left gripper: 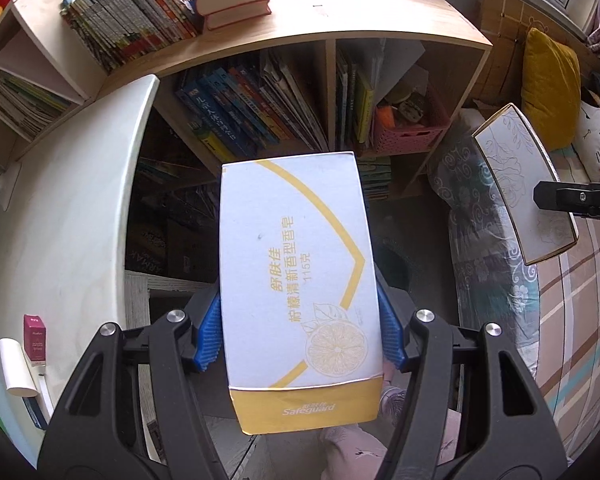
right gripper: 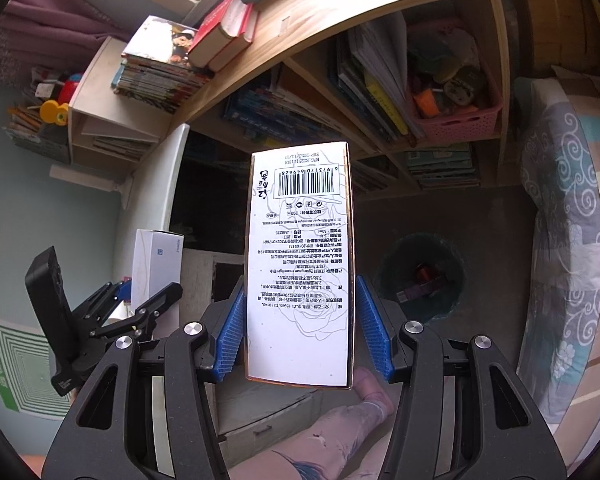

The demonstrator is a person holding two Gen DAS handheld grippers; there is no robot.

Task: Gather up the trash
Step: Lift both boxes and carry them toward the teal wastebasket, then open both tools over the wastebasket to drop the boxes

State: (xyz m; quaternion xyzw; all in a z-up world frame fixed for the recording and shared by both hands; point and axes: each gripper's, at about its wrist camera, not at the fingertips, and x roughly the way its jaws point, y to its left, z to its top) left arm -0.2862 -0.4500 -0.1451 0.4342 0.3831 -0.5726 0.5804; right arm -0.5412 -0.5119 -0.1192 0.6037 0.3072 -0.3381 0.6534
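Observation:
My left gripper (left gripper: 300, 320) is shut on a white and yellow Safeguard soap box (left gripper: 296, 276), held in the air past the edge of the white desk (left gripper: 60, 220). My right gripper (right gripper: 300, 320) is shut on a tall white box with a barcode (right gripper: 300, 264); it also shows in the left wrist view (left gripper: 520, 188) at right. A dark green trash bin (right gripper: 424, 276) with some trash inside stands on the floor below and right of the right gripper. The left gripper also shows in the right wrist view (right gripper: 132, 304), holding the soap box (right gripper: 156, 264).
A wooden bookshelf (left gripper: 300, 52) full of books stands ahead, with a pink basket (left gripper: 408, 128) in it. A bed with patterned bedding (right gripper: 560, 220) is at right. A small pink box (left gripper: 35, 340) and a white tube (left gripper: 18, 368) lie on the desk.

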